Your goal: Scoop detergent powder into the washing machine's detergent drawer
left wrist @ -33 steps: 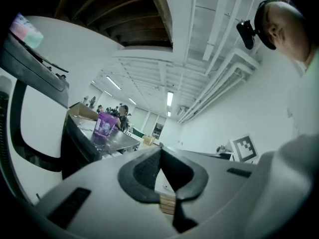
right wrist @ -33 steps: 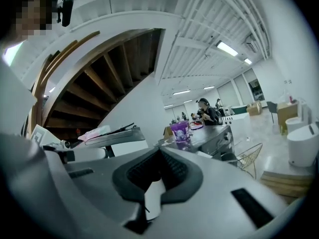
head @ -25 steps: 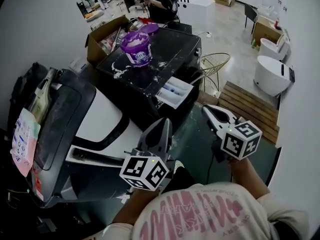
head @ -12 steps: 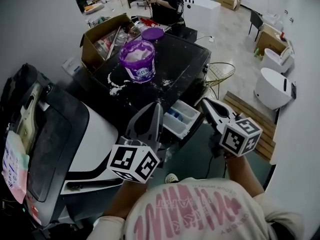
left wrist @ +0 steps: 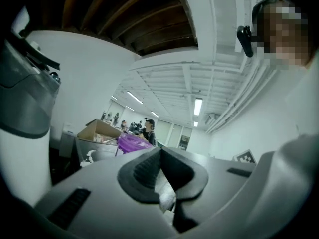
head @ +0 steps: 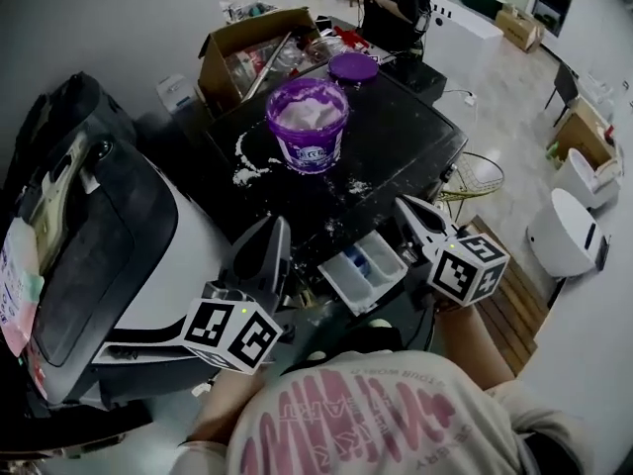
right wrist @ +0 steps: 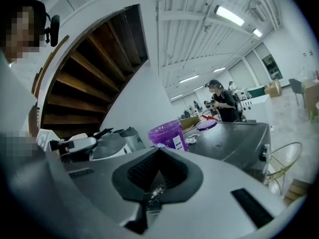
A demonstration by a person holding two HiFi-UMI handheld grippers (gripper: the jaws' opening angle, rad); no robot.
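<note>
Only my head view shows the detergent drawer (head: pixel 364 270), pulled open between left gripper (head: pixel 275 228) and right gripper (head: pixel 407 206), with the purple powder tub (head: pixel 309 124) on the washing machine (head: pixel 406 151) above. The gripper views show both jaw pairs pressed together, empty.

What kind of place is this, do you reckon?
Probably a workshop or test lab rather than a home laundry: a washing machine with its detergent drawer pulled out stands in an open hall, a cardboard box of clutter sits at its far side, and a person stands farther back.

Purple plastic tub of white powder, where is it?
Head view, upper centre: the purple plastic tub stands on the black machine top, round purple lid behind it.
</note>
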